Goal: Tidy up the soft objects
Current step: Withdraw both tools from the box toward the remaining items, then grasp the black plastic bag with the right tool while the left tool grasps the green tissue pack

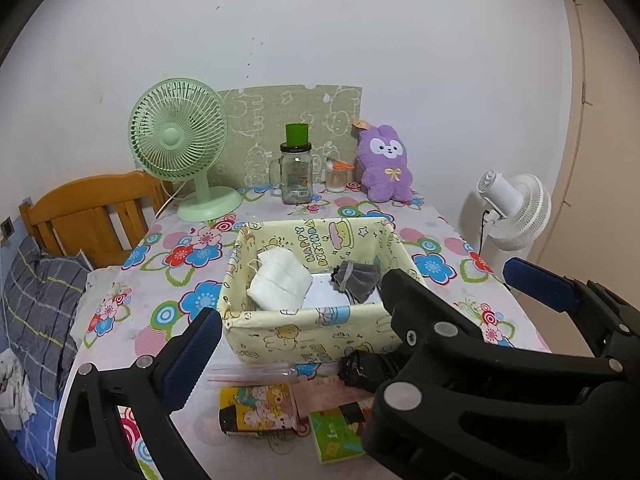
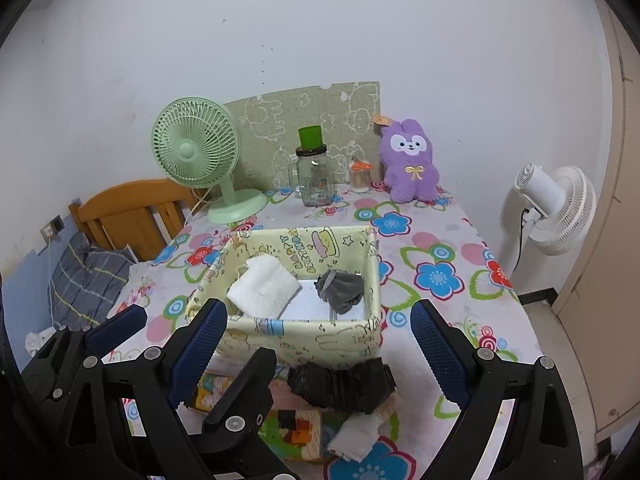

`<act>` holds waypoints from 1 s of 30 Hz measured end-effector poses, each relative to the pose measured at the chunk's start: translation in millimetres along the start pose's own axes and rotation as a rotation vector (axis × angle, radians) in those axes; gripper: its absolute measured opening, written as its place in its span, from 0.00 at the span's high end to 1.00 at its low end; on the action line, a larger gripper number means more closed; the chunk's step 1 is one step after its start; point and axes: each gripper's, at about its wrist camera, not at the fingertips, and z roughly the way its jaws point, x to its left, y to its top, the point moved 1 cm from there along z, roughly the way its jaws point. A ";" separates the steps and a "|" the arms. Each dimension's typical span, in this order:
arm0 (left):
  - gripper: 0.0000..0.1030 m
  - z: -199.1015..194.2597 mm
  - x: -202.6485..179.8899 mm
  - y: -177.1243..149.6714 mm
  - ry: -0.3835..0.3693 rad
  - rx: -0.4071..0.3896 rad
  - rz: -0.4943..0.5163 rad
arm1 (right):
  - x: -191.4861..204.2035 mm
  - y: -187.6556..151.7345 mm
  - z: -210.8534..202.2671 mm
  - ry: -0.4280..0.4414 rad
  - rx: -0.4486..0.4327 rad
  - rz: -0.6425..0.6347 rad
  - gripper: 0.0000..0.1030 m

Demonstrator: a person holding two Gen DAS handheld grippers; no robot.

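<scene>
Nearest, on flowered tablecloth [image 2: 440,240]: small printed boxes [image 1: 256,410], a black crumpled cloth [image 2: 340,386], a white folded cloth [image 2: 354,438]. Beyond, yellow fabric basket [image 2: 312,338] holding white cloth [image 2: 262,286] and grey sock [image 2: 340,286]. At far edge: green fan [image 2: 196,148], glass jar [image 2: 316,180], purple plush rabbit [image 2: 410,160]. White wall behind; wooden bed frame left; white standing fan right. Left gripper [image 1: 360,300] spread wide, empty. Right gripper [image 2: 320,340] spread wide, empty, above black cloth.

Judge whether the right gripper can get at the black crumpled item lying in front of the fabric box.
Probably yes: the right gripper is open, and the black crumpled item lies uncovered just ahead between its jaws.
</scene>
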 end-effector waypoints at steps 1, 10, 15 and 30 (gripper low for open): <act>0.00 -1.8 -1.2 -1.4 -0.003 -0.003 0.004 | 0.1 -1.8 -1.7 0.000 -0.001 -0.001 0.08; 0.00 -11.7 -5.9 -18.6 0.003 -0.016 0.006 | -1.0 -18.6 -14.0 -0.007 -0.003 -0.010 0.08; 0.00 -10.7 -6.9 -31.0 0.005 -0.002 0.006 | -1.3 -31.8 -14.6 -0.005 0.007 -0.009 0.08; 0.00 2.4 1.5 -68.0 -0.008 0.047 -0.011 | 2.4 -68.9 0.7 -0.011 0.068 -0.016 0.08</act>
